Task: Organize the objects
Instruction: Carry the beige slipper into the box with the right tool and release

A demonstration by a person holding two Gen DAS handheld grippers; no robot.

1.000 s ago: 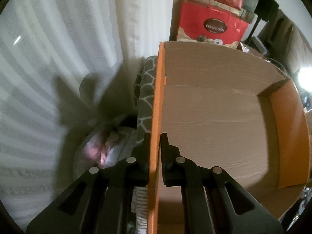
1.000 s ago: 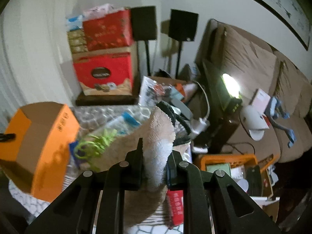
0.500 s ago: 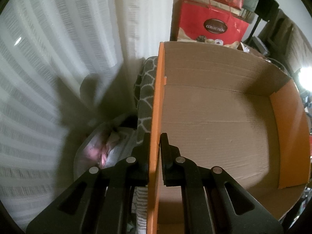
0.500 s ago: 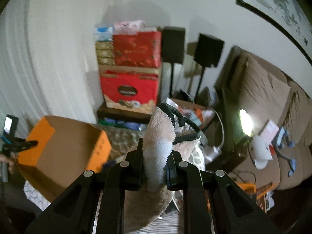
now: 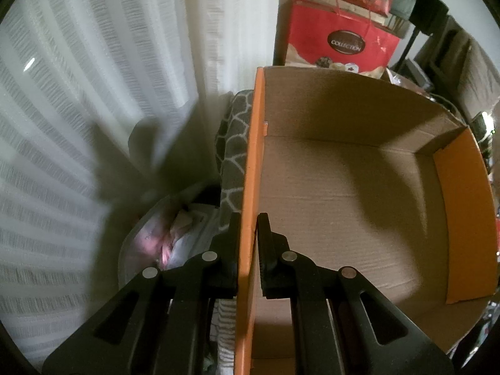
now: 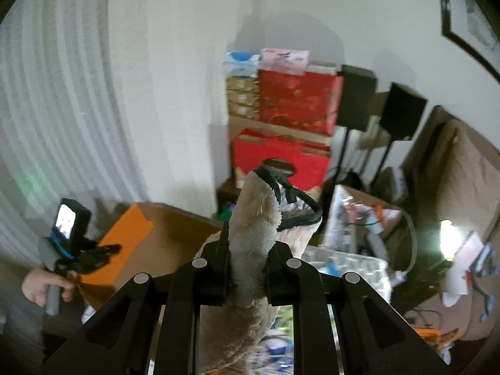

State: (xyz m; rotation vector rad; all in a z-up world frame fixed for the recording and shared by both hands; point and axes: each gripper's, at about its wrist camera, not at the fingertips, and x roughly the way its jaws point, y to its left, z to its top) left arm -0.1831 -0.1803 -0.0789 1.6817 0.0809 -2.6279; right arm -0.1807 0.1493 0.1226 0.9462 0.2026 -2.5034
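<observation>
Cardboard box (image 5: 343, 206) wall pinched; plush, perhaps slipper (image 6: 253, 231), clamped.

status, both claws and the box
Left claw shut on box wall. Right claw shut on fuzzy slipper. Box empty, nothing blocking.

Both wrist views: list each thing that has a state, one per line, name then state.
Left gripper: shut on the box's orange side wall.
Cardboard box: open, nothing visible inside.
Right gripper: shut on the slipper.
Fuzzy beige slipper: lifted, held between the fingers.
Camera screen: lit.
</observation>
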